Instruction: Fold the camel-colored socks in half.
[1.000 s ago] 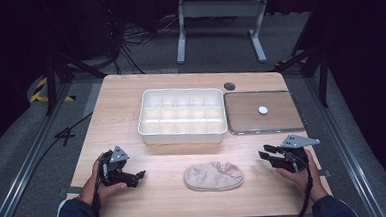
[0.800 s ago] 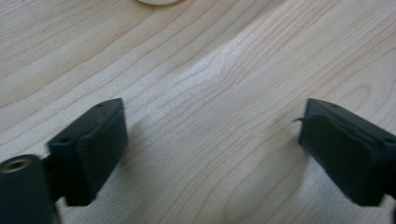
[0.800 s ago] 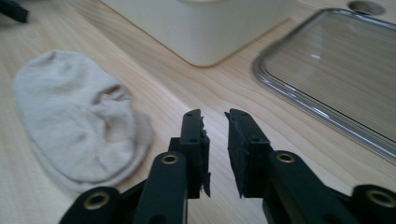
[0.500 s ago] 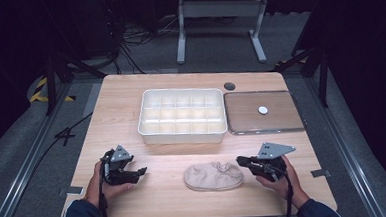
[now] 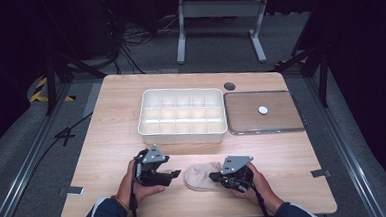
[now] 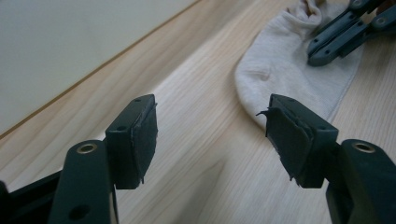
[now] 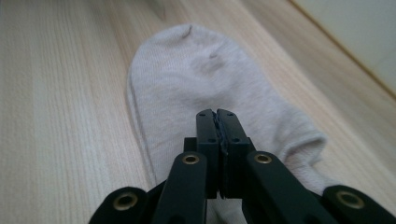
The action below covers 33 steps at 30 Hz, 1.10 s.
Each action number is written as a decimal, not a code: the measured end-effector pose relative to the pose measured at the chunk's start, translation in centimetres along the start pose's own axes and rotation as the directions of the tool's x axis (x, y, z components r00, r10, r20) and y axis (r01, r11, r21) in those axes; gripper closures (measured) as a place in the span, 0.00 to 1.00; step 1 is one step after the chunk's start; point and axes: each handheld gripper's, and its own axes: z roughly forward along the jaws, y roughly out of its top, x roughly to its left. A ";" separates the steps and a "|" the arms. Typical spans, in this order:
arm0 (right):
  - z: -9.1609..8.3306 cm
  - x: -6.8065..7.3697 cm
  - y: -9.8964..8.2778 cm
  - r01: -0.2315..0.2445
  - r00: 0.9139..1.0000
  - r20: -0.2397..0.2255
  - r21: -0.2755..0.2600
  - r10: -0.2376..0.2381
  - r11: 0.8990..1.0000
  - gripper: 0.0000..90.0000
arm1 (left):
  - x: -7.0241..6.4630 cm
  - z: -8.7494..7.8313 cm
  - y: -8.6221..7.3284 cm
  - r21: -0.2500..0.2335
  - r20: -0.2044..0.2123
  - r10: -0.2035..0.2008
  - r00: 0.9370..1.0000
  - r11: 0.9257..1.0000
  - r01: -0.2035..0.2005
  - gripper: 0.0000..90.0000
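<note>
while both hands sit at the near edge of the bench (image 5: pixel 106 123), the right claw (image 5: pixel 215 177) has its jaws pressed together over the sock (image 5: pixel 200 176); whether cloth is pinched between them cannot be told. the beige sock lies flat on the wood between the two claws. the left claw (image 5: pixel 173 174) stands just beside the sock's toe end, its jaws having just been closing yet apart, with bare wood between them. farther off rest a white compartment tray (image 5: pixel 183 134) and a flat lid (image 5: pixel 282 126) beside it.
</note>
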 end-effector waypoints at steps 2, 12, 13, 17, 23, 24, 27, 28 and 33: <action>0.1 0.0 0.0 0.001 1.000 -0.002 -0.006 -0.001 1.000 0.99 | -0.3 0.6 0.3 0.004 0.014 -0.006 1.000 1.000 0.006 0.38; 0.1 0.2 -0.2 0.017 1.000 0.005 -0.019 -0.017 1.000 1.00 | -2.2 4.5 1.7 0.113 0.005 0.085 0.996 0.990 -0.085 0.37; 0.1 0.2 -0.2 0.023 1.000 0.008 -0.015 -0.023 1.000 1.00 | -2.3 4.7 1.7 0.103 0.018 0.081 0.997 0.991 -0.083 0.36; 0.1 0.1 -0.3 0.014 1.000 -0.002 -0.018 -0.014 1.000 1.00 | -2.4 4.8 1.8 0.117 0.018 0.076 0.997 0.990 -0.077 0.37; 0.1 0.0 -0.2 0.015 1.000 -0.006 -0.015 -0.015 1.000 1.00 | -3.0 4.7 2.3 0.153 0.056 0.097 0.994 0.983 -0.105 0.57; 0.1 0.0 -0.2 0.015 1.000 -0.007 -0.014 -0.016 1.000 1.00 | -3.0 4.7 2.3 0.153 0.056 0.097 0.994 0.983 -0.105 0.61; 0.1 0.0 -0.2 0.012 1.000 -0.006 -0.011 -0.013 1.000 1.00 | -3.0 4.6 2.4 0.154 0.105 0.095 0.990 0.982 -0.111 0.75; 0.1 0.0 -0.1 0.017 1.000 -0.004 -0.008 -0.017 1.000 1.00 | -2.9 4.7 2.3 0.147 0.137 0.074 0.988 0.985 -0.094 0.88; 0.1 0.1 -0.1 0.015 1.000 0.006 -0.003 -0.015 1.000 1.00 | -2.6 4.3 2.2 0.148 0.109 0.073 0.991 0.985 -0.088 0.89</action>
